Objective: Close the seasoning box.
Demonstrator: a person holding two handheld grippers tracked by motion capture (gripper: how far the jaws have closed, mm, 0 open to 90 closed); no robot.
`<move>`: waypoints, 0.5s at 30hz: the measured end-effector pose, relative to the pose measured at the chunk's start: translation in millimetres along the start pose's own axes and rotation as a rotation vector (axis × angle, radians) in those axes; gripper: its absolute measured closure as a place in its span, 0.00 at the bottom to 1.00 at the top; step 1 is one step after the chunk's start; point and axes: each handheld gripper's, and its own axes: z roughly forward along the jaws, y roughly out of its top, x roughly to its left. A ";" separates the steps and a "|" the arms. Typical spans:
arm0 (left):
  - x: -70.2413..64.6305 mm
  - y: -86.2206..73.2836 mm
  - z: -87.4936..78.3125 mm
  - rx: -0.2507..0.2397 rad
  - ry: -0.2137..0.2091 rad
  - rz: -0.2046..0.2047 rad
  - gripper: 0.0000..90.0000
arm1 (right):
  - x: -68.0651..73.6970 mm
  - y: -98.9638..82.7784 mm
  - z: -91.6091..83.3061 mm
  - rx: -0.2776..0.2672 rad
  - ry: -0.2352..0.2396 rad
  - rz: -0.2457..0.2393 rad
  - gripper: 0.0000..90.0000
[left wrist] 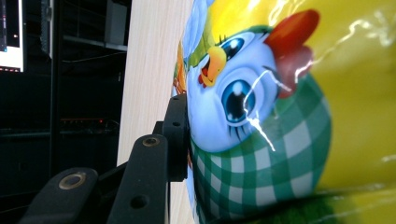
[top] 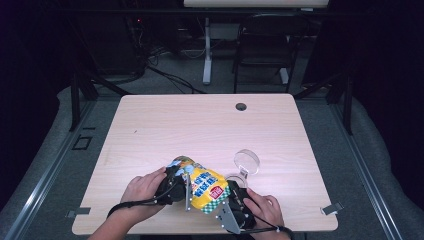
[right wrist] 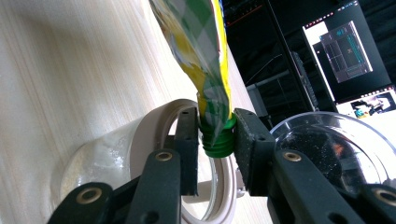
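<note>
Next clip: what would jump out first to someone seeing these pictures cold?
The bright yellow refill pouch with a cartoon chick, held between both grippers at the table's near edge. The left gripper presses its body; the right gripper clamps its green spout cap. Just beyond, a clear jar with its lid open.
</note>
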 end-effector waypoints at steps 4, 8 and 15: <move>2.2 1.5 -1.3 0.003 0.005 0.017 0.76 | 0.5 -0.6 0.2 -0.002 0.001 0.011 0.80; 4.1 3.4 -2.6 0.010 0.007 0.029 0.76 | -0.2 -0.6 -0.7 0.005 0.002 0.031 0.80; 5.7 6.9 -6.6 0.032 0.031 0.053 0.76 | 0.2 0.1 -2.4 0.006 -0.007 0.045 0.80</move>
